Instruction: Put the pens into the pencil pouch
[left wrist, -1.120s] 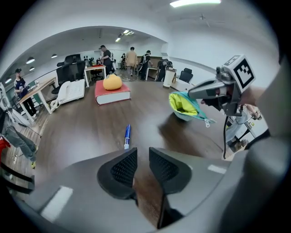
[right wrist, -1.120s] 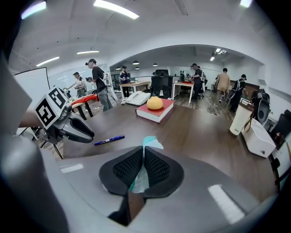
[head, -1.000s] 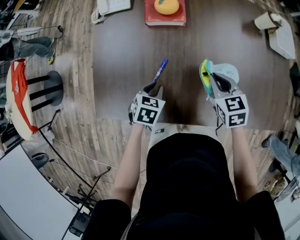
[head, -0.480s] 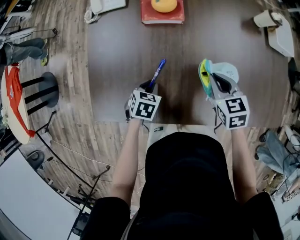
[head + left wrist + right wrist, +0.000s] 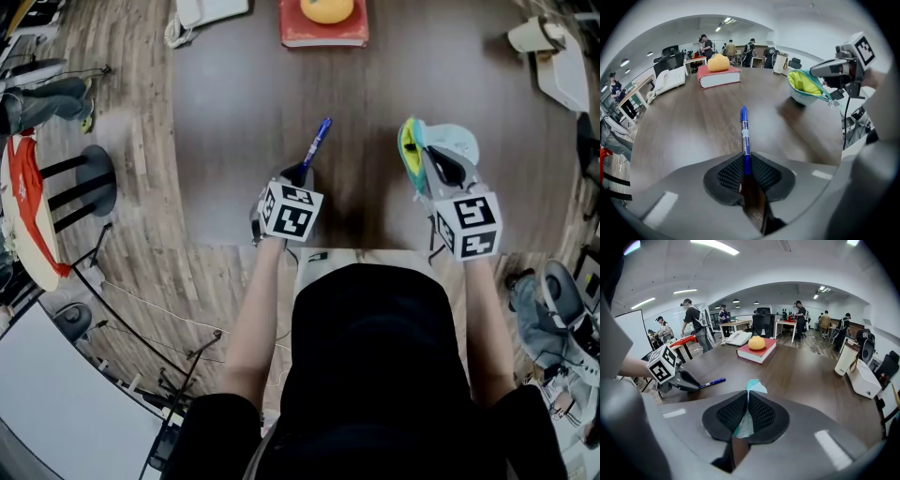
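Observation:
A blue pen lies on the dark wooden table, pointing away from me. My left gripper is over its near end. In the left gripper view the pen runs between the two pads, which touch it on both sides as the jaws are closing. My right gripper is shut on the edge of the pale teal pencil pouch. The pouch's mouth gapes, showing yellow-green lining. A teal fabric fold is pinched between the right pads.
A red book with an orange object on top lies at the table's far edge. A white telephone is to its left. A white box and paper bag stand far right. A black stool stands on the floor at left.
My left gripper has sunk a little onto the pen's near end and its jaws have narrowed around it. The right gripper and pouch have stayed put.

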The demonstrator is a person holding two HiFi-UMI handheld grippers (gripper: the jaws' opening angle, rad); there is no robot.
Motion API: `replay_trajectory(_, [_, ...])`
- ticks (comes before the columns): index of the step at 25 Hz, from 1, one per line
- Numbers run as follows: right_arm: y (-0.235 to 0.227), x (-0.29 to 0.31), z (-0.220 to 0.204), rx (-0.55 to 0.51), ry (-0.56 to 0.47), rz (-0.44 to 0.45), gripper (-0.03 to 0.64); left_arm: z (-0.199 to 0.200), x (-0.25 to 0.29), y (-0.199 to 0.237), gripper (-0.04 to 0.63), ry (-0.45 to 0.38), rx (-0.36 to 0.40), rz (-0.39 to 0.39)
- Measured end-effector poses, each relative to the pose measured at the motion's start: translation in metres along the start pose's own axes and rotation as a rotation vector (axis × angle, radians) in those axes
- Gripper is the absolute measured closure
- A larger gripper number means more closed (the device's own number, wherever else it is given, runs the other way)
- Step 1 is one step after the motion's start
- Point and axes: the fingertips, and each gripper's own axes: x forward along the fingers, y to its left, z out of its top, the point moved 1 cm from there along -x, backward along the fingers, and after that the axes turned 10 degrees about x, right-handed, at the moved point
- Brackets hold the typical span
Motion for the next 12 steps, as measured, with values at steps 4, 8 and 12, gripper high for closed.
replay_trajectory(4, [0.0003, 0.0002, -0.0005, -0.002, 0.002, 0.002, 0.595, -0.0002, 0.0003, 0.0005, 0.554, -0.001, 0.002, 0.008])
replay_trajectory(8, [0.0020, 0.0001, 0.0022, 0.002, -0.008, 0.004, 0.595, -0.0004, 0.0006, 0.0013, 0.555, 0.002, 0.005, 0.014])
replay_trajectory(12, [0.0021, -0.0010, 0.0037, -0.001, -0.010, 0.006, 0.595, 0.0012, -0.0002, 0.0027, 0.557, -0.001, 0.016, 0.028])
